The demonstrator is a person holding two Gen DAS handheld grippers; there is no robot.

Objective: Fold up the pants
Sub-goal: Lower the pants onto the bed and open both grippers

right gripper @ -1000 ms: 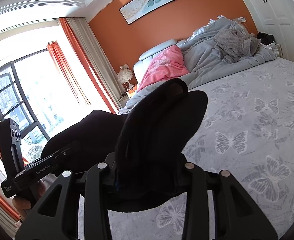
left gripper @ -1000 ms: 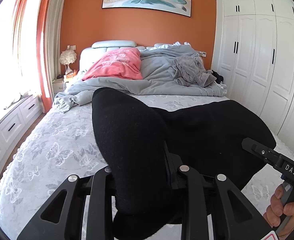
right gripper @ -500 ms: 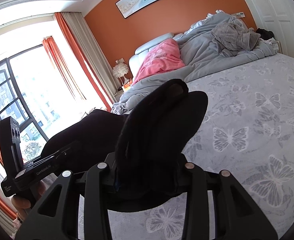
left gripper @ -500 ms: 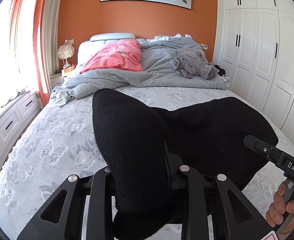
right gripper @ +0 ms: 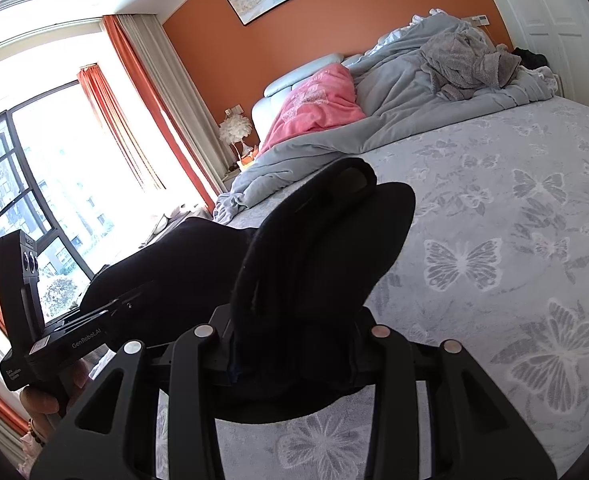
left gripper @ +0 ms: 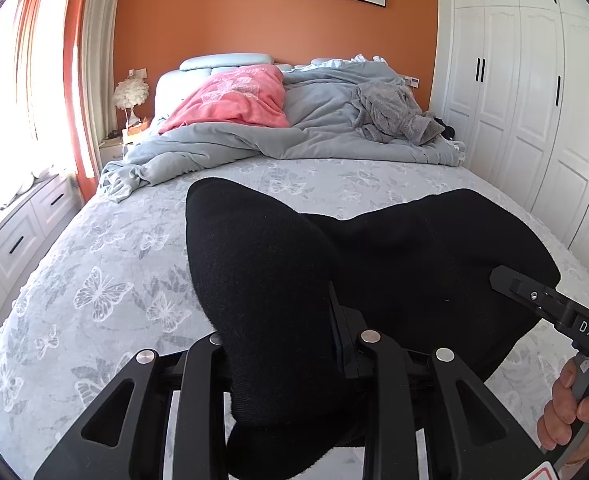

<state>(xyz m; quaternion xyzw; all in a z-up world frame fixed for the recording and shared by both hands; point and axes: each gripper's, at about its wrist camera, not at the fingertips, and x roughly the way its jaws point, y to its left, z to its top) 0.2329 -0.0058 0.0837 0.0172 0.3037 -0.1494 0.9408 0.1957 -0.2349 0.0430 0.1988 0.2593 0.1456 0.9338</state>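
The black pants [left gripper: 394,264] hang stretched between my two grippers above the bed. My left gripper [left gripper: 290,320] is shut on one end of the pants; the cloth bunches up over its fingers and hides the tips. My right gripper [right gripper: 294,312] is shut on the other end [right gripper: 318,248], fingertips also hidden by fabric. The right gripper shows in the left wrist view [left gripper: 550,312] at the right. The left gripper shows in the right wrist view [right gripper: 66,336] at the left.
The bed [left gripper: 106,264] has a grey butterfly-print sheet. A rumpled grey duvet [left gripper: 314,132], a pink blanket [left gripper: 234,100] and a grey garment [left gripper: 394,116] lie at the headboard end. White wardrobes [left gripper: 534,100] stand right; drawers [left gripper: 18,236] and a window left.
Both grippers have tilted downward with the pants, so the bed fills more of each view. The grips have not changed.
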